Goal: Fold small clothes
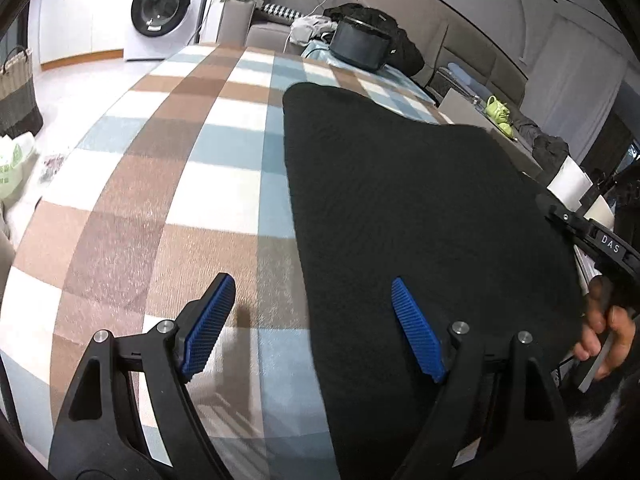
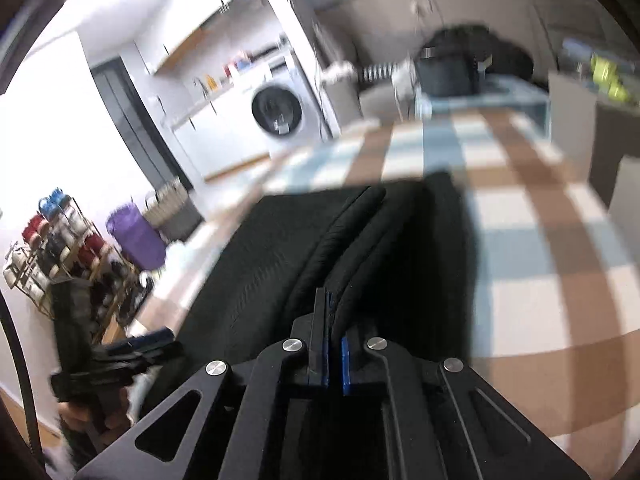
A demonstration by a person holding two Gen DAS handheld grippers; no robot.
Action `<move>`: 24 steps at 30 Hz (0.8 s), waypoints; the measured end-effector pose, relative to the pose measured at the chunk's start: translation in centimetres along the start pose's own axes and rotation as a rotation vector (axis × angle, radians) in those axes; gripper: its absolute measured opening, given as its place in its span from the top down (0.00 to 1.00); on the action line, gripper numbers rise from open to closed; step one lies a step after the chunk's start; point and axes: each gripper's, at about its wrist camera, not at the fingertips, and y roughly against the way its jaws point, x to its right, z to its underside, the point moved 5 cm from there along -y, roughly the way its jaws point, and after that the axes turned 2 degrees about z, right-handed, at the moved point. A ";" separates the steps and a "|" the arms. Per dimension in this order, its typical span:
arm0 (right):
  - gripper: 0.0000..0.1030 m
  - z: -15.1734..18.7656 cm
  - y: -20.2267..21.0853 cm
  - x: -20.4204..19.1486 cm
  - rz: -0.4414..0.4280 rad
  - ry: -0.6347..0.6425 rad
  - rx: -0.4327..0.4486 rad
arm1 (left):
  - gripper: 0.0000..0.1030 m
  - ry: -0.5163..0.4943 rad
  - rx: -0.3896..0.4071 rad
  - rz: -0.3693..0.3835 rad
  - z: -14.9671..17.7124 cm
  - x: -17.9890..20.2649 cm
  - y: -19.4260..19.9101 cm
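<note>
Black knit garment [image 1: 420, 208] lies flat on the checked brown, white and pale-blue cloth [image 1: 192, 184] in the left wrist view, its left edge running straight up the middle of the frame. Left gripper [image 1: 314, 330] hovers over that edge, jaws spread wide and holding nothing; one blue ribbed pad [image 1: 210, 330] sits over the checked cloth, the other over the garment. At the garment's right edge a hand [image 1: 604, 336] grips the other tool's black handle. Beyond the far end of the checked cloth stand a white washing machine [image 1: 164, 8] and a dark round container [image 1: 360, 42]. Right wrist view, blurred: right gripper [image 2: 334, 344] has its jaws brought almost together, pinching a raised fold of the black garment [image 2: 272, 252] between the blue pads. The fabric ridges up from the jaws across the checked cloth [image 2: 540, 240]. Left of the garment, the other gripper's black frame shows, detail smeared. The washing machine [image 2: 280, 112] stands beyond the cloth.
</note>
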 end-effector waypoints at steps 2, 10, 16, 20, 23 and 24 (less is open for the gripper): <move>0.96 0.7 -0.5 1.4 0.034 -0.017 -0.042 | 0.24 -0.005 -0.002 0.003 -0.1 0.3 -0.2; 0.88 3.5 -3.3 5.8 -0.043 -0.202 -0.205 | 0.24 -0.024 -0.024 -0.018 0.4 0.9 -1.0; 0.85 4.2 -2.1 5.5 -0.052 -0.214 -0.220 | 0.24 -0.015 -0.038 0.011 0.1 1.3 -1.6; 0.85 4.8 -0.9 4.4 -0.058 -0.210 -0.194 | 0.24 -0.027 -0.051 0.042 0.3 2.1 -2.2; 0.81 4.7 1.0 3.2 -0.003 -0.162 -0.127 | 0.26 -0.035 -0.053 0.031 0.4 2.6 -2.8; 0.78 4.6 1.7 2.5 -0.028 -0.155 -0.117 | 0.31 -0.047 -0.060 0.040 0.5 2.9 -2.9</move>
